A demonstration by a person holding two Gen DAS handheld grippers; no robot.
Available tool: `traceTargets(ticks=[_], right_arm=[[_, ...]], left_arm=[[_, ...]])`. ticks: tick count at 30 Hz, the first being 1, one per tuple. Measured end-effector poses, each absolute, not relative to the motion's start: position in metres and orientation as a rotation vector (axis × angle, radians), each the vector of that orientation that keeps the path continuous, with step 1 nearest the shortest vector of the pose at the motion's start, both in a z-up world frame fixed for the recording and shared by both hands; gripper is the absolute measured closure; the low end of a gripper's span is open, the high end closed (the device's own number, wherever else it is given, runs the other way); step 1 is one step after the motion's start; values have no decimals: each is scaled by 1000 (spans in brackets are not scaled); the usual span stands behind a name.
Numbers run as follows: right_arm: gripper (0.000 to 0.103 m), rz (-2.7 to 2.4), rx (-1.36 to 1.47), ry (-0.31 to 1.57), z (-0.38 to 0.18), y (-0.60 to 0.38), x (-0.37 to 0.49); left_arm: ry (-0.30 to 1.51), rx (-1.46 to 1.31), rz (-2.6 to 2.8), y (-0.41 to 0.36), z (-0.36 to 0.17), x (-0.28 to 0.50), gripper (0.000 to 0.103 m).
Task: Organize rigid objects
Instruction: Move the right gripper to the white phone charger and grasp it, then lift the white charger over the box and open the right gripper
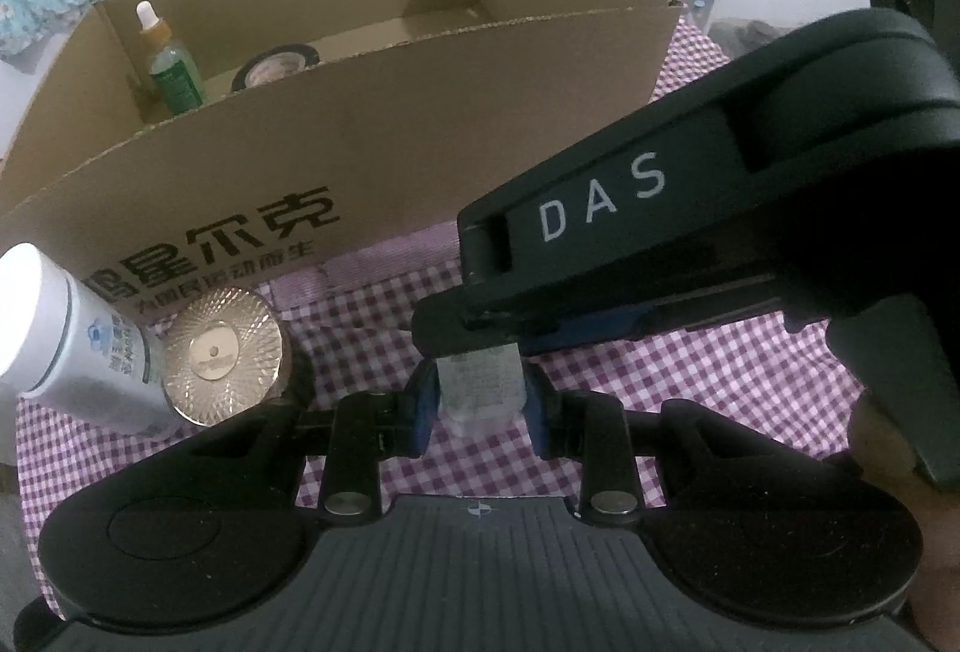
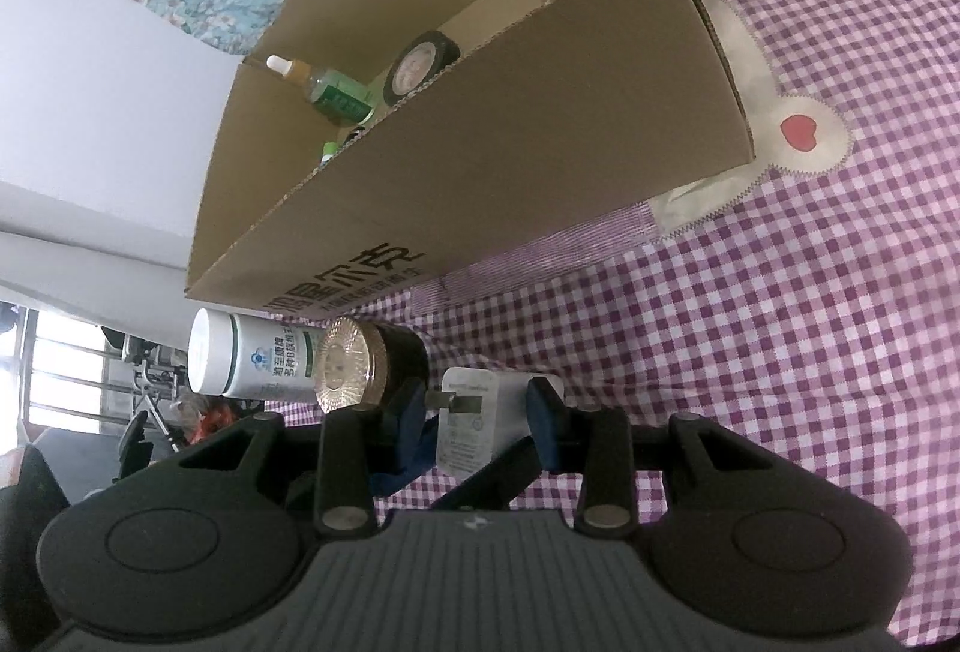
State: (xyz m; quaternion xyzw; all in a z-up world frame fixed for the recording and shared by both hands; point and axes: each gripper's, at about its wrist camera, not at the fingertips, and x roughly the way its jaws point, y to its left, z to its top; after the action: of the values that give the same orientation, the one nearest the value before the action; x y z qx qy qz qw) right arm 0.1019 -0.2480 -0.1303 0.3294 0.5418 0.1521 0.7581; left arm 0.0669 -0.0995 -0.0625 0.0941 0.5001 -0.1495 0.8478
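- Purple gingham cloth [image 2: 780, 352] covered the surface under a cardboard box [image 1: 372, 142].
- Both the left gripper [image 1: 480, 406] and right gripper [image 2: 480, 412] had jaws clamped on a white charger [image 2: 474, 412] just above the cloth.
- A white bottle [image 1: 78, 346] and gold-lidded jar [image 1: 222, 358] lay beside the box.

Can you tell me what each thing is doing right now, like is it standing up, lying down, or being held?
White plug charger: held between the jaws of both grippers.
Left gripper: shut on the charger.
Right gripper: shut on the charger.
Open brown cardboard box: upright.
Green dropper bottle: inside box, leaning.
Black tape roll: inside box.
White capped bottle: outside box, cap on.
Gold-lidded dark jar: lid on, beside white bottle.
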Motion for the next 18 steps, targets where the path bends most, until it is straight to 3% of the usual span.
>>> traceTargets(ticks=[18], right_arm=[[63,327,710,1175,-125,-247,98]], left_arm=[[1044,200,-313,-101,-60,69,76]])
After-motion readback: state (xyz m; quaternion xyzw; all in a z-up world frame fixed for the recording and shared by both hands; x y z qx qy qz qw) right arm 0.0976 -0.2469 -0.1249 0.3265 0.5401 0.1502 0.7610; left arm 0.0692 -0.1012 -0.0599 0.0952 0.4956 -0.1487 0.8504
